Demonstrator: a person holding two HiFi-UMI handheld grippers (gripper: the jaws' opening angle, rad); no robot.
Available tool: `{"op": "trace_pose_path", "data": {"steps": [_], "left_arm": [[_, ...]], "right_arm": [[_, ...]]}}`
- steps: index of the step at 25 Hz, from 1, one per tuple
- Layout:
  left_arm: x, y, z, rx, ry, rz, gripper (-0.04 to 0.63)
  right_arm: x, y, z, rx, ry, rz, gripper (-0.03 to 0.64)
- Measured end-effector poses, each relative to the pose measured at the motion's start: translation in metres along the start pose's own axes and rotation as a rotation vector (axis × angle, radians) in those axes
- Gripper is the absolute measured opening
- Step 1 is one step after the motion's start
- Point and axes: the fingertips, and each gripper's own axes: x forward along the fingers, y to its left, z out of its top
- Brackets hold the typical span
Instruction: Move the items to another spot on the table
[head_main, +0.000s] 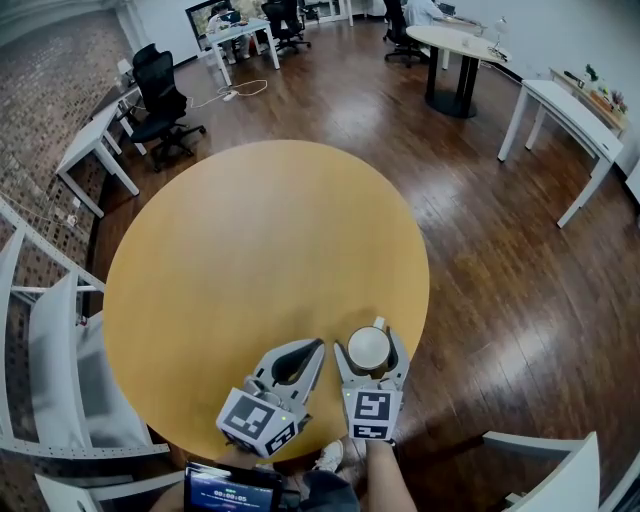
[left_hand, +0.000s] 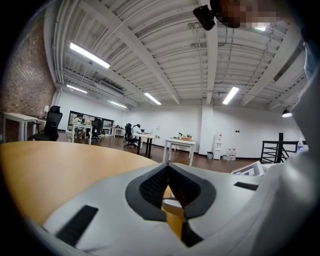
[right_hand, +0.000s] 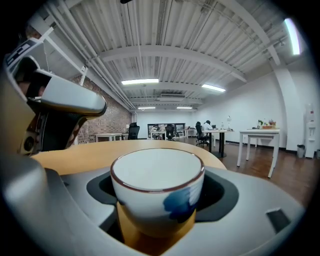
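A white cup (head_main: 369, 348) with a brown rim and a blue mark stands upright on the round yellow table (head_main: 250, 250), near its front edge. My right gripper (head_main: 372, 328) surrounds it with the jaws wide; in the right gripper view the cup (right_hand: 157, 192) sits between the dark pads (right_hand: 97, 187) with a narrow gap on each side. My left gripper (head_main: 316, 346) lies just left of the cup, its fingertips meeting with nothing held. In the left gripper view the left gripper (left_hand: 167, 167) shows touching tips, with table and a pale object beyond.
White chairs (head_main: 60, 380) stand at the table's left, and another chair (head_main: 560, 470) at the lower right. A small screen (head_main: 230, 488) shows at the bottom edge by the person's body. Office desks and black chairs (head_main: 160, 100) stand far off on the wooden floor.
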Motion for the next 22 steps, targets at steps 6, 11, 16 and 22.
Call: {"op": "trace_pose_path", "data": {"steps": [6, 11, 16, 22], "left_arm": [[0.001, -0.001, -0.001, -0.003, 0.002, 0.001, 0.002], [-0.001, 0.0, 0.001, -0.002, 0.0, 0.007, 0.002], [-0.003, 0.0, 0.007, -0.003, -0.008, 0.016, 0.002], [-0.009, 0.002, 0.023, 0.011, -0.034, 0.013, 0.002]], "right_arm": [[0.001, -0.001, -0.002, 0.003, -0.004, 0.01, 0.407], [0.002, -0.002, -0.001, 0.004, 0.009, 0.029, 0.408], [-0.001, -0.002, 0.007, 0.003, 0.008, 0.043, 0.408], [-0.004, 0.006, 0.036, -0.021, -0.006, 0.061, 0.408]]}}
